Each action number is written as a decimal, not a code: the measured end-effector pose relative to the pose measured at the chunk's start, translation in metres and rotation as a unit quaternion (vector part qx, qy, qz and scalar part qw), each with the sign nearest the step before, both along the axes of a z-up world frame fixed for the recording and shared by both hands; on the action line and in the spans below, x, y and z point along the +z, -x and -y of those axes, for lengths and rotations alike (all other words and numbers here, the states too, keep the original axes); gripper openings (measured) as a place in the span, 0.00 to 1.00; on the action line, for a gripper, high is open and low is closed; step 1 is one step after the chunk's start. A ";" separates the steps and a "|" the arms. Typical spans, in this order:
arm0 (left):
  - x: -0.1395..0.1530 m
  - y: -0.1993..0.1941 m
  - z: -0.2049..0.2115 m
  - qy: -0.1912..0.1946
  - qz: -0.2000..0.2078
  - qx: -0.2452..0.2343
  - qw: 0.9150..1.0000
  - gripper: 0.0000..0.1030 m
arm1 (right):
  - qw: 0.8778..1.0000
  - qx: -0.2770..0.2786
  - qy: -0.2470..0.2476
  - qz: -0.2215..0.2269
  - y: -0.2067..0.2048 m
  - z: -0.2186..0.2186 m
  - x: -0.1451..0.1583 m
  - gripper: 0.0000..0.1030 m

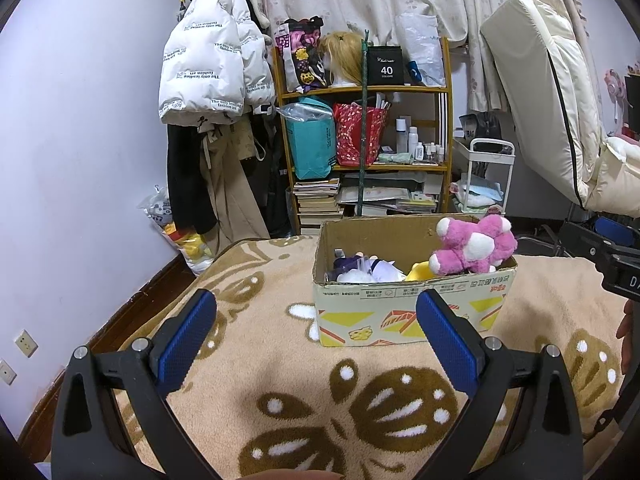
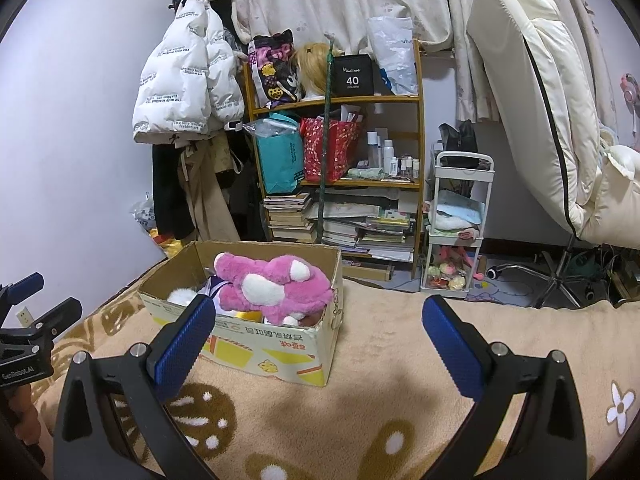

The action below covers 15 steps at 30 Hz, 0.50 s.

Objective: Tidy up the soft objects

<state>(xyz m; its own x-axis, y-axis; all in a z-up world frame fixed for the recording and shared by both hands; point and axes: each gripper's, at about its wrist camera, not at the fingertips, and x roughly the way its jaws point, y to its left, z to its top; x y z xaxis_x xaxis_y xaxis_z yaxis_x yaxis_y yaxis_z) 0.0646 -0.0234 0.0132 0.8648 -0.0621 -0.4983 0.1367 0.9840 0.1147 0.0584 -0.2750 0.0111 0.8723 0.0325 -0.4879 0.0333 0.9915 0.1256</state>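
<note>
Your left gripper [image 1: 316, 334] and right gripper [image 2: 319, 336] both stood wide open with nothing between their blue pads, hovering over the tan patterned blanket [image 1: 280, 380] just short of the cardboard box [image 1: 408, 312]. The pink plush toy [image 2: 272, 284] lay on top inside that box, bulging above its rim at the right-hand end, with a white-and-purple plush [image 1: 372, 270] and a yellow one [image 1: 420, 271] beside it. Bare blanket stretched to the right of the box, while the blanket's left edge dropped off near the wall.
</note>
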 end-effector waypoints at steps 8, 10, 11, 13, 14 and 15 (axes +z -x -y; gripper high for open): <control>-0.002 -0.001 0.000 -0.003 0.000 0.002 1.000 0.96 | 1.000 -0.001 -0.003 0.002 -0.002 0.004 -0.002 1.00; -0.003 -0.001 -0.001 -0.002 0.000 0.000 1.000 0.96 | 1.000 -0.002 -0.003 0.001 -0.002 0.004 -0.002 1.00; -0.003 -0.001 -0.001 -0.002 0.001 0.000 1.000 0.96 | 1.000 -0.002 -0.002 0.001 -0.002 0.004 -0.002 1.00; -0.004 -0.001 -0.001 -0.006 0.002 0.001 1.000 0.96 | 1.000 -0.002 -0.002 0.000 -0.002 0.004 -0.002 1.00; -0.004 -0.001 -0.001 -0.007 0.003 0.002 1.000 0.96 | 1.000 -0.002 -0.002 0.000 -0.003 0.004 -0.002 1.00; -0.004 -0.001 -0.001 -0.006 0.002 0.001 1.000 0.96 | 1.000 -0.002 -0.002 0.000 -0.003 0.005 -0.002 1.00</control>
